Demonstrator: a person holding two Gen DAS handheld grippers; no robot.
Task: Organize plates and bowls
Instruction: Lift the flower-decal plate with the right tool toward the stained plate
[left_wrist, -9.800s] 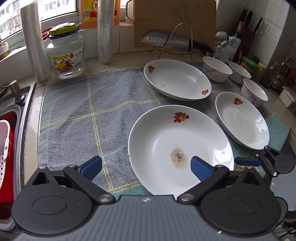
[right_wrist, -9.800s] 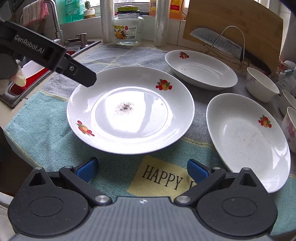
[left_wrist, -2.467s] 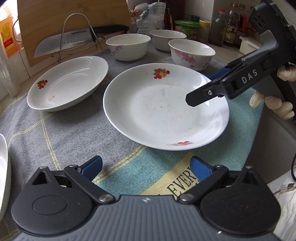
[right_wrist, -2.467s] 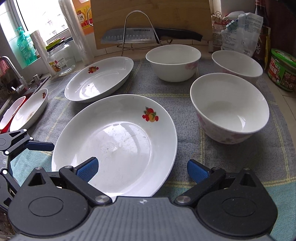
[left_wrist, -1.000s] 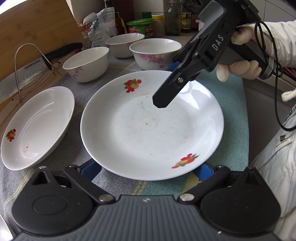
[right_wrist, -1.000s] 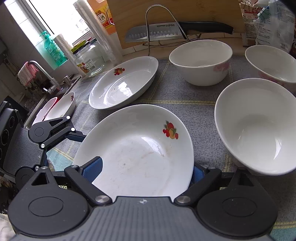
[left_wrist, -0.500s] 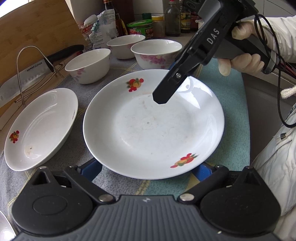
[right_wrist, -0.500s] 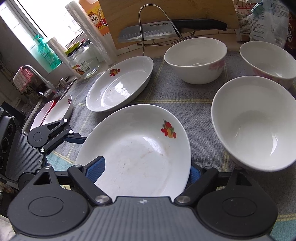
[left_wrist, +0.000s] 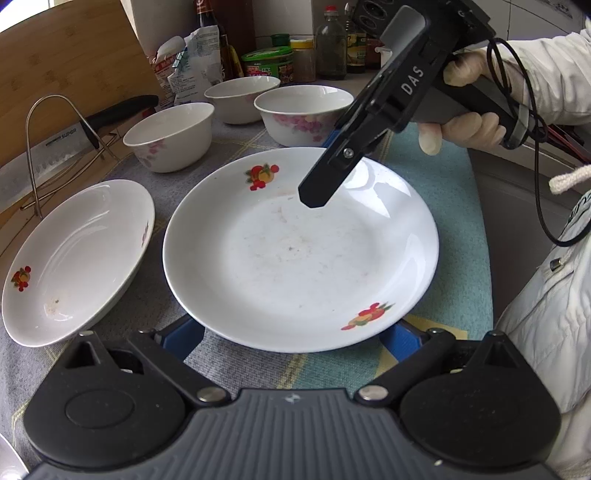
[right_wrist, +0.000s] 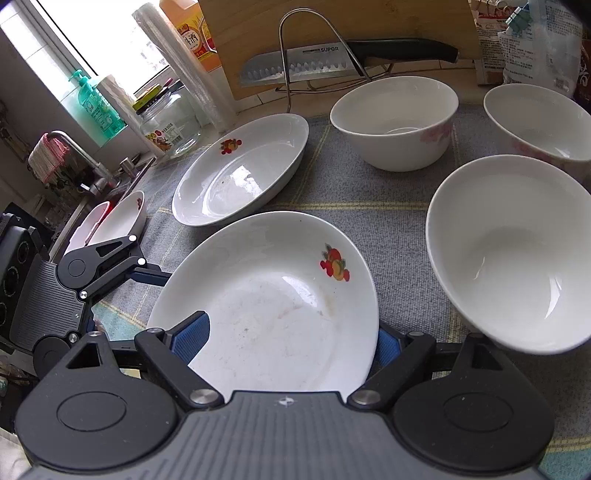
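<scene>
The plate (left_wrist: 301, 254) nearest both grippers is white and shallow, printed with a fruit cluster on the far rim and another on the near rim, and its centre carries faint brownish smears and a few dark specks. It sits on the cloth (left_wrist: 454, 206) that covers the tabletop.

The left gripper (left_wrist: 295, 338) has its jaws spread wide, a blue pad showing just under each side of the plate's near edge; I cannot tell whether the pads touch it. The right gripper (right_wrist: 291, 339) comes from the opposite side, jaws also wide. In the right wrist view its left pad lies over the plate's rim and its right pad sits just outside the edge. From the left wrist view, one black finger (left_wrist: 332, 173) of the right gripper hangs above the plate's far half.

A second plate (left_wrist: 75, 258) lies just beside the first, to its left. 3 bowls (left_wrist: 170, 134) with pink flowers stand beyond, apart from the plates.
</scene>
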